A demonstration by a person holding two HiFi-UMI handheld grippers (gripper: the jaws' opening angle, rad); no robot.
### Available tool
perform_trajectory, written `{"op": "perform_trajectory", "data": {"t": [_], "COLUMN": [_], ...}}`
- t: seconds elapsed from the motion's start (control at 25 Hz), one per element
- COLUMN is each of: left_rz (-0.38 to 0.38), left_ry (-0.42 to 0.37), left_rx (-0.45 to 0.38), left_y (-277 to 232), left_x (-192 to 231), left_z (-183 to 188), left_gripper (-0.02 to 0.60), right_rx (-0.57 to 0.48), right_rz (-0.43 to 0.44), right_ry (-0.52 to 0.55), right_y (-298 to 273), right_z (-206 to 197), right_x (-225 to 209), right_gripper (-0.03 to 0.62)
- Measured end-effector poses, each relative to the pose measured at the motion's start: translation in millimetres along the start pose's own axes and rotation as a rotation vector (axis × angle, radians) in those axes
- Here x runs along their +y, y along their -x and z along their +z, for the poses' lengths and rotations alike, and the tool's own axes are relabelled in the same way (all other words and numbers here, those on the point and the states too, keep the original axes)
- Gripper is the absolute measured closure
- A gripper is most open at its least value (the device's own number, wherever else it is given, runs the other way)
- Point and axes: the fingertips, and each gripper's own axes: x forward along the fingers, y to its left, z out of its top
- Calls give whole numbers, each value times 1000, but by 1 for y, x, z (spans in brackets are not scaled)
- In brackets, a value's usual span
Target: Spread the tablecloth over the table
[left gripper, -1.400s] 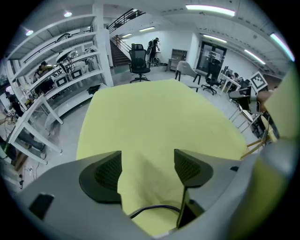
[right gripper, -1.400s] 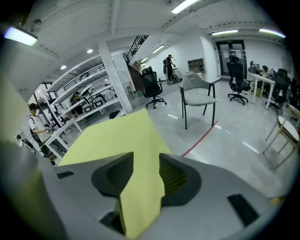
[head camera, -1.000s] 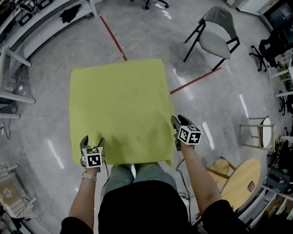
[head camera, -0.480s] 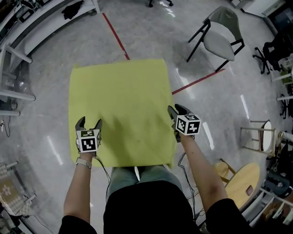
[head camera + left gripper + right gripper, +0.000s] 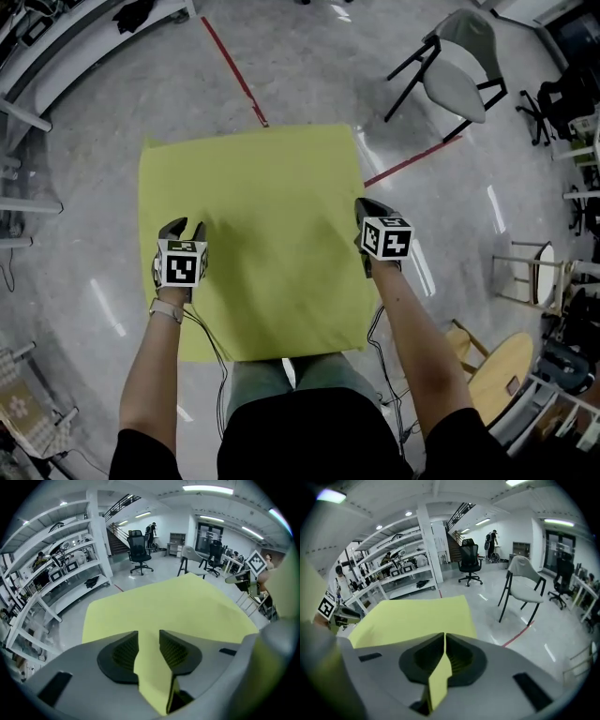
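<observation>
In the head view the yellow-green tablecloth (image 5: 262,234) lies spread and flat in the middle of the room, over the desk, which it hides completely. The person stands at its near edge. The left gripper (image 5: 184,228) is at the left edge of the tablecloth and the right gripper (image 5: 364,208) is at the right edge, both about half way along the sides. A grey chair (image 5: 457,70) stands well apart on the floor (image 5: 309,56) beyond the far right corner, and a red tape line (image 5: 234,70) runs on the floor towards the far edge.

In the left gripper view the jaws have just been closing, and a fold of the tablecloth (image 5: 168,606) stands between them. It fills the gap, and the two pads (image 5: 124,651) press on it from both sides. The rest of the cloth stretches flat ahead. White shelves (image 5: 51,564) are on the left and a black office chair (image 5: 139,550) is far behind.

In the right gripper view the jaws have also just been closing and are now almost together, clamped on a thin edge of the tablecloth (image 5: 417,616). The strip of cloth comes out between the pads (image 5: 461,656) towards the camera. The grey chair (image 5: 525,590) stands to the right.
</observation>
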Motion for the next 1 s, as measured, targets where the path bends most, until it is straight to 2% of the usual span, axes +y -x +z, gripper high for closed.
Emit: {"op": "perform_trajectory", "data": {"t": [0.08,0.2,0.48,0.68,0.76,0.84,1.0], "left_rz": [6,19,1,-27,-35,-44,7], "left_ry": [-10,-23,-46,-55,-67,-92,-175], "left_rx": [-4,-26,-17,69,64,36,26], "left_y": [-14,-32,-72,-99,-104,-103,-99], "left_x": [10,24,44,57,63,65,76], "left_z": [7,24,50,33,29,29,25], "left_gripper": [502,546,563,569,569,569,568], "right_rx": [21,44,91,138,149,153,121], "right_rz": [-36,-63,-106,-118,-96,-75,-72], "right_ry": [53,94,99,110,123,151,170], "right_y": [-11,-29,-65,-92,-102,-112,-122], "right_z": [6,14,21,15,15,17,25], "right_x": [-2,-4,-13,-10,1,14,31], "right_gripper": [580,582,583,583,583,583,583]}}
